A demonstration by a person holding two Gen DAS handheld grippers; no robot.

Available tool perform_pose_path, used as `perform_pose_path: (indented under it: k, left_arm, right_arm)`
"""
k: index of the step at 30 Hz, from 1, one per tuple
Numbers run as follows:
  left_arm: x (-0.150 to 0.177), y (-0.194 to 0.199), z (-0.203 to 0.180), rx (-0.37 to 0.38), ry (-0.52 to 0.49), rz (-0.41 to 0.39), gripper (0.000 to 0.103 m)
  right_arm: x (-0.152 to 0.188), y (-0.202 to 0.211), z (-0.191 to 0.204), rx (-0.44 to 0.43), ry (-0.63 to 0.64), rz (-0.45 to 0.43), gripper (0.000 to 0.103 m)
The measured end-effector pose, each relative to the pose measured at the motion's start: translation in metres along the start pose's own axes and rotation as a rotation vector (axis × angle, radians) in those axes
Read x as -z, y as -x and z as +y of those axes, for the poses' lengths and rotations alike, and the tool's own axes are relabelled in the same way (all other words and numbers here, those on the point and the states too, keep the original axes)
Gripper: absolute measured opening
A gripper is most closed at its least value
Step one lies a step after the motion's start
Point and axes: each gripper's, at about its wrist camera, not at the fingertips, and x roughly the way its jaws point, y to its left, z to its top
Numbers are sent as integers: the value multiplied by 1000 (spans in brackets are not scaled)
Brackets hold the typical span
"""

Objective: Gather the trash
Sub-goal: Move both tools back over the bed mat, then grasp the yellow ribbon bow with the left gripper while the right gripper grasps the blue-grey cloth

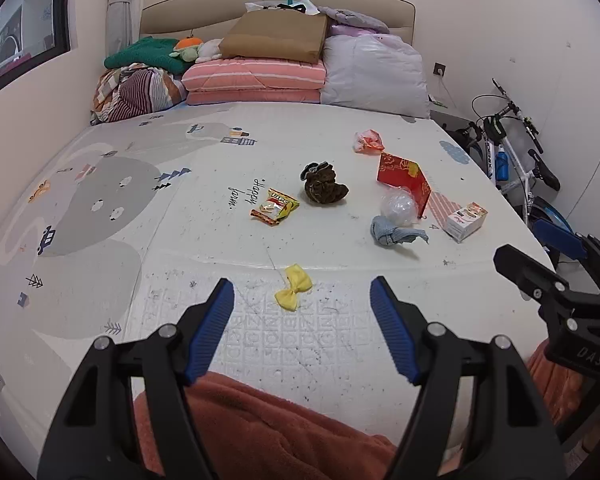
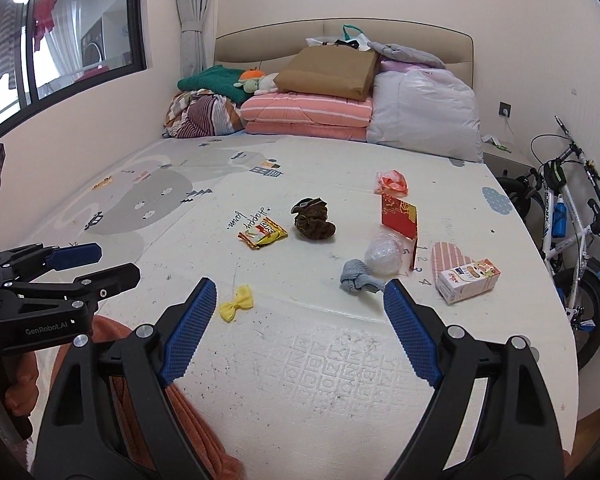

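Observation:
Small items lie scattered on the bed's play mat [image 1: 100,216]. Nearest is a yellow bow [image 1: 293,287] [image 2: 237,303]. Farther off lie a yellow-red snack wrapper [image 1: 275,207] [image 2: 262,233], a brown scrunchie [image 1: 323,184] [image 2: 313,219], a crumpled clear plastic ball [image 1: 398,207] [image 2: 384,256], a blue-grey cloth wad [image 1: 396,234] [image 2: 358,275], a red envelope [image 1: 403,178] [image 2: 399,216], a pink-red wrapper [image 1: 368,141] [image 2: 392,181] and a small white carton [image 1: 466,220] [image 2: 468,280]. My left gripper [image 1: 302,320] is open and empty, just before the bow. My right gripper [image 2: 296,332] is open and empty.
Folded quilts, a paper bag [image 1: 276,36] and soft toys are piled at the headboard. A bicycle [image 2: 572,216] stands right of the bed. An orange fleece blanket [image 1: 260,436] lies at the near edge. A window [image 2: 60,28] is on the left wall.

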Motion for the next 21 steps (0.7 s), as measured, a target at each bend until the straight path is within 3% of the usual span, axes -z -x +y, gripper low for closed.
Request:
perform_pose_path:
  k: [12, 21]
  left_arm:
    - [-4, -23, -7, 2, -25, 33, 71]
    - [-10, -80, -2, 6, 20, 142, 71]
  right_arm:
    - [-6, -18, -13, -2, -18, 17, 83]
    - [-11, -70, -28, -3, -29, 67, 83]
